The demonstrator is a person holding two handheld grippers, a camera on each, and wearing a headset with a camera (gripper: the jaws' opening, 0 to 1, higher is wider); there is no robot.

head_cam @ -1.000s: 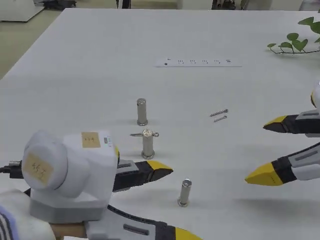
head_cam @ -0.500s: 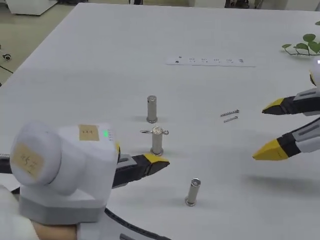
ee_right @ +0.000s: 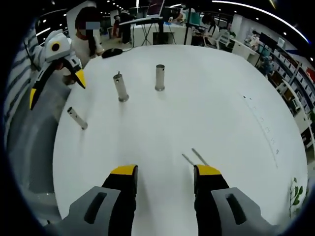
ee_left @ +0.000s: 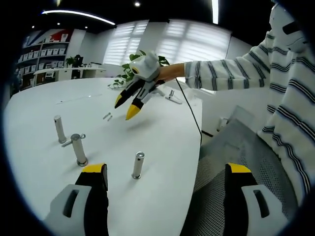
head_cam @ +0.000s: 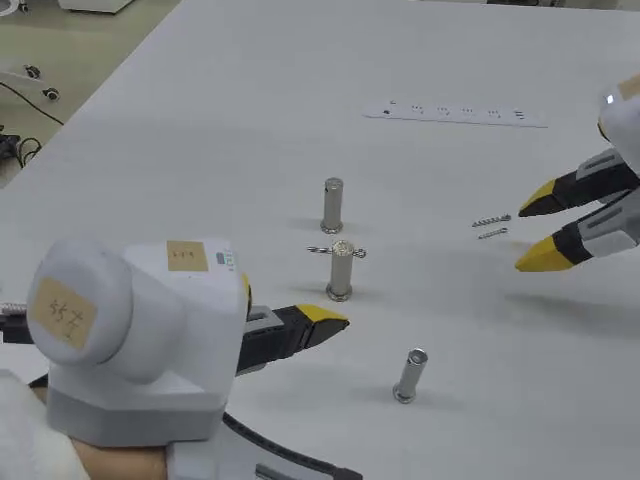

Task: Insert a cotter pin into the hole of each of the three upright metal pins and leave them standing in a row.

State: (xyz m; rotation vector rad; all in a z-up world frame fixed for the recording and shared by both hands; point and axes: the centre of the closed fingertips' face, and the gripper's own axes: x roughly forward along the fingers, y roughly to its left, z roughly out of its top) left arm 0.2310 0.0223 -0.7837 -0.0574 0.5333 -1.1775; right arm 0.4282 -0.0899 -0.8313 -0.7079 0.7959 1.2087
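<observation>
Three metal pins stand in a row on the white table (head_cam: 200,120): far pin (head_cam: 332,205), middle pin (head_cam: 341,270) with a cotter pin (head_cam: 336,251) through its top, near pin (head_cam: 409,376). Two loose cotter pins (head_cam: 491,226) lie to the right. My right gripper (head_cam: 523,238) hovers open just right of them; in its own view they lie just ahead of its yellow tips (ee_right: 165,171), one cotter pin (ee_right: 199,156) by the right tip. My left gripper (ee_left: 165,169) is open and empty, with the near pin (ee_left: 139,164) between its jaws' line. Its upper fingertip (head_cam: 325,318) sits left of the middle pin.
A flat white power strip (head_cam: 455,113) lies at the back of the table. The table's left edge (head_cam: 90,100) drops to the floor. A person's striped sleeve (ee_left: 221,73) and a mesh chair (ee_left: 236,162) lie beyond the table's rounded edge in the left gripper view.
My right gripper has moved in toward the two loose cotter pins and its jaws have narrowed. The head camera has shifted. The left gripper stays about where it was.
</observation>
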